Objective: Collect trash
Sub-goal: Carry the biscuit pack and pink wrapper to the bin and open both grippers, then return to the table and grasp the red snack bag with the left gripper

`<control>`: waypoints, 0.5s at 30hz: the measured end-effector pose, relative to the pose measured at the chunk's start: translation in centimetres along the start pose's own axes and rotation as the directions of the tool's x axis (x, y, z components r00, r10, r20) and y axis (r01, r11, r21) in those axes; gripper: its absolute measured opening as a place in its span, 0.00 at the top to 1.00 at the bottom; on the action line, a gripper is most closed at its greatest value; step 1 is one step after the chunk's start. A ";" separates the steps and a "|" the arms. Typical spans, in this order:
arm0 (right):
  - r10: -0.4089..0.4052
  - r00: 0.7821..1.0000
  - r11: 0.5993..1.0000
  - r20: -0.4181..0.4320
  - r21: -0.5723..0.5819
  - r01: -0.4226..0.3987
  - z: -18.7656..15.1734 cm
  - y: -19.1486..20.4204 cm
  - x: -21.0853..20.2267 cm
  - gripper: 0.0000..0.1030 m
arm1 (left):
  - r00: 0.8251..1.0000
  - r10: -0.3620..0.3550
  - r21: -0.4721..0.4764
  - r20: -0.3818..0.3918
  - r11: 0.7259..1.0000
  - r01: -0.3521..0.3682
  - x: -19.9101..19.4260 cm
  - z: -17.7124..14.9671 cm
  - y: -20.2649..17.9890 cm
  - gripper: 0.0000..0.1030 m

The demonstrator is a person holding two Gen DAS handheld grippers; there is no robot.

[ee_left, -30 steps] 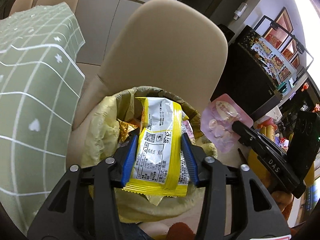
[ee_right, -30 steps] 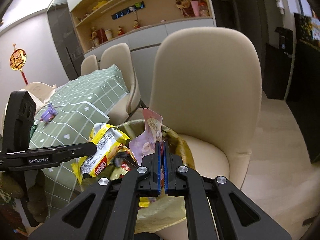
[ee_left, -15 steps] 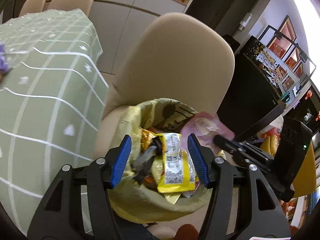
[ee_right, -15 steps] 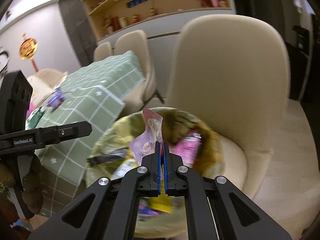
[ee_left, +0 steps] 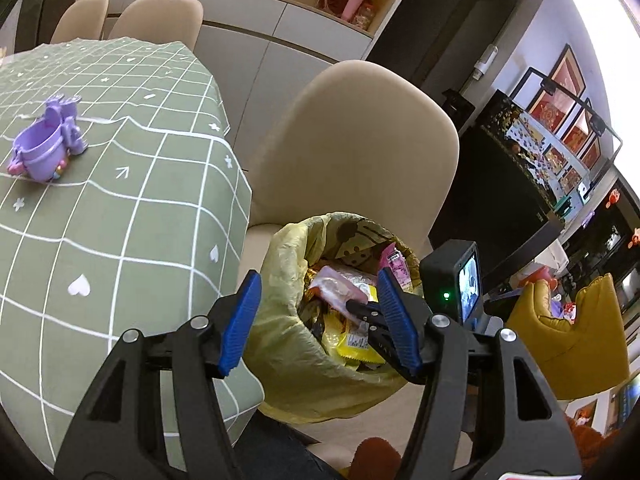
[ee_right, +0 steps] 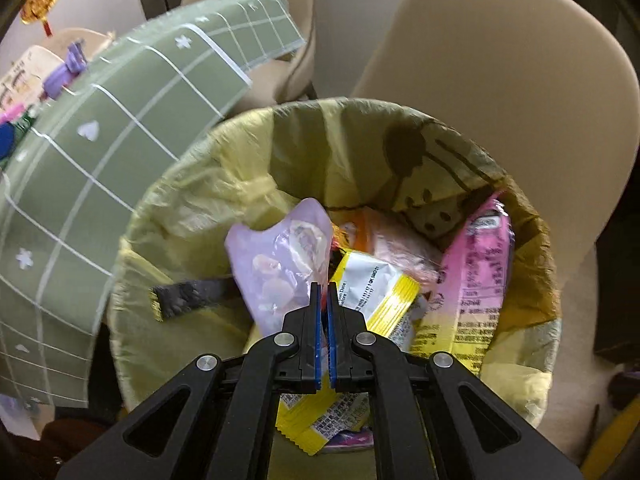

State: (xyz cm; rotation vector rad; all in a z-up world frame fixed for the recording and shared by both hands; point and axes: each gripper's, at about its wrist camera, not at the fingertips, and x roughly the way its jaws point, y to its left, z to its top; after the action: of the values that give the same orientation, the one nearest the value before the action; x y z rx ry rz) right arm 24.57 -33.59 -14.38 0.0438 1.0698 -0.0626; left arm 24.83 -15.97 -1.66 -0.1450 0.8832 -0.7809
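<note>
A bin lined with a yellow bag stands on a beige chair seat and holds several snack wrappers. My left gripper hangs open above its near rim, with nothing between the blue pads. A yellow wrapper lies loose inside the bin. My right gripper is shut on a pale pink wrapper and holds it low over the bin's mouth. In the left wrist view the right gripper reaches in from the right with that pink wrapper. A yellow wrapper and a bright pink packet lie below it.
A table under a green checked cloth sits left of the bin, and a purple toy cup stands on it. The beige chair back rises behind the bin. A mustard-yellow seat is at the right.
My left gripper opened and let the yellow wrapper drop into the bin, then drew back and up. My right gripper came down over the bin, tilting downward with the pink wrapper.
</note>
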 end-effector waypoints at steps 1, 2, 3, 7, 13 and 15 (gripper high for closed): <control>-0.004 1.000 1.000 -0.002 0.003 0.004 -0.2 -0.1 0.2 0.95 | 1.000 -0.002 -0.004 0.002 1.000 0.002 -0.2 -0.2 0.1 0.45; -0.003 1.000 1.000 -0.003 0.008 0.003 -0.3 0.0 0.2 0.95 | 1.000 -0.004 -0.006 0.003 1.000 0.004 -0.3 -0.3 0.2 0.45; 0.003 1.000 1.000 0.003 0.016 -0.003 -0.4 0.0 0.1 0.95 | 1.000 -0.005 -0.007 0.005 1.000 0.006 -0.5 -0.4 0.3 0.45; 0.032 0.999 0.998 0.039 0.061 -0.034 -1.1 -0.7 -0.8 0.95 | 1.000 -0.006 -0.013 0.013 1.000 0.006 -1.3 -0.7 0.7 0.45; 0.093 0.992 0.983 0.087 0.148 -0.105 -1.2 -2.5 -2.9 0.89 | 0.999 0.006 -0.019 0.038 1.000 -0.006 -3.0 -0.9 1.4 0.45; 0.085 0.990 0.983 0.116 0.150 -0.102 -1.1 -3.0 -4.1 0.76 | 0.998 0.033 -0.014 0.051 0.999 -0.032 -3.8 -1.1 1.7 0.45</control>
State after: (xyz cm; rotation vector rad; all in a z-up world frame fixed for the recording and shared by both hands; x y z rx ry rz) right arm 21.46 -36.36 -11.34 0.2294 0.9504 -0.0632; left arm 23.48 -12.04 -0.63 -0.1615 0.8404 -0.7382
